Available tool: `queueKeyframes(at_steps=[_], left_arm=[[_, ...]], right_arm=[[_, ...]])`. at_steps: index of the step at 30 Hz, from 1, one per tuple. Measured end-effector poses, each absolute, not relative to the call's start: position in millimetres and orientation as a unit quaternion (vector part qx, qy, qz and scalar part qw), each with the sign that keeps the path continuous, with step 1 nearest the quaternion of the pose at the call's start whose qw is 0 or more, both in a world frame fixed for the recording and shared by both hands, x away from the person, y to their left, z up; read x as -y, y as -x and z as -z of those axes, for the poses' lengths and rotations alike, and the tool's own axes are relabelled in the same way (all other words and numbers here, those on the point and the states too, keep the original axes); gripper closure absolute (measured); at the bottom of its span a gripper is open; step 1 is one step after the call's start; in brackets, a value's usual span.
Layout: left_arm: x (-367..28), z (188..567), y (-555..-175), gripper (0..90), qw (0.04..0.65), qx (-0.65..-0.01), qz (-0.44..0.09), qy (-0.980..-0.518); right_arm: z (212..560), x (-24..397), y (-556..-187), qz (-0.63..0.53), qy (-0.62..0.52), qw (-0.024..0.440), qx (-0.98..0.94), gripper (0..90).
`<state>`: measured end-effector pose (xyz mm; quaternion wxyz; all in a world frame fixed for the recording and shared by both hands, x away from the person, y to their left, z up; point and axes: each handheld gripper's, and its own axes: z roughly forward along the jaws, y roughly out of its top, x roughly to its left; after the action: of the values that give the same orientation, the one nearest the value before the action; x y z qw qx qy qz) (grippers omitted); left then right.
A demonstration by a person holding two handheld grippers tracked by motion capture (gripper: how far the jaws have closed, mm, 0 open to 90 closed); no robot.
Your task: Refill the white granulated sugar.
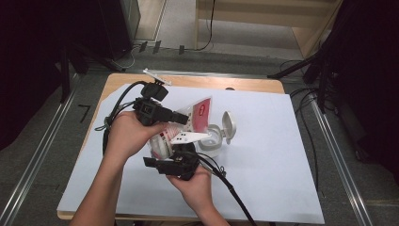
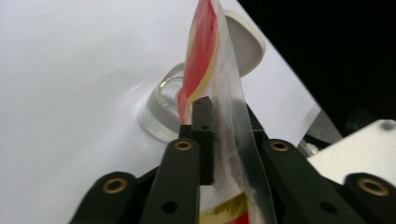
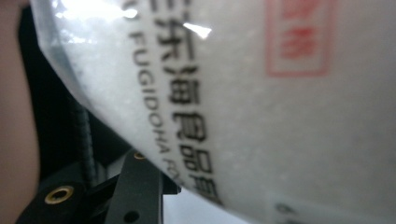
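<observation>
On the desk [image 1: 263, 155] you are mid-pour: the bag [image 1: 195, 117] tilts over the open jar [image 1: 212, 137]. Your left hand-held gripper [image 2: 219, 135] is clamped on its top; whether the right hand-held gripper [image 1: 181, 157] grips it, I cannot tell. Next, tip gently, keeping the mouth above the jar.

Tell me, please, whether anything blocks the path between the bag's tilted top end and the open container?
Nothing visible does: the bag tips its top over the container, whose lid is flipped back on the far side.
</observation>
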<state>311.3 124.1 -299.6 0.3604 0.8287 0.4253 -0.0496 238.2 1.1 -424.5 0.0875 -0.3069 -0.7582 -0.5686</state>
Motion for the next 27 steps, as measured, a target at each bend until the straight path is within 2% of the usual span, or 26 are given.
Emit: queueKeyframes(at_steps=[4,7,11,27], left_arm=[[-126,299,-313,87.1,0.354,-0.419,0.048,-0.835],[-126,299,-313,87.3,0.351,-0.418,0.048,-0.837],[-120,299,-317,87.2,0.351,-0.414,0.055,-0.838],[-108,294,-329,86.3,0.331,-0.391,0.064,-0.856]], right_arm=[[422,-5,-234,0.55,0.303,0.059,0.776,56.6],[421,-3,-231,0.547,0.303,0.056,0.778,57.7],[421,-1,-234,0.547,0.317,0.061,0.772,61.2],[418,2,-239,0.563,0.334,0.064,0.753,61.4]])
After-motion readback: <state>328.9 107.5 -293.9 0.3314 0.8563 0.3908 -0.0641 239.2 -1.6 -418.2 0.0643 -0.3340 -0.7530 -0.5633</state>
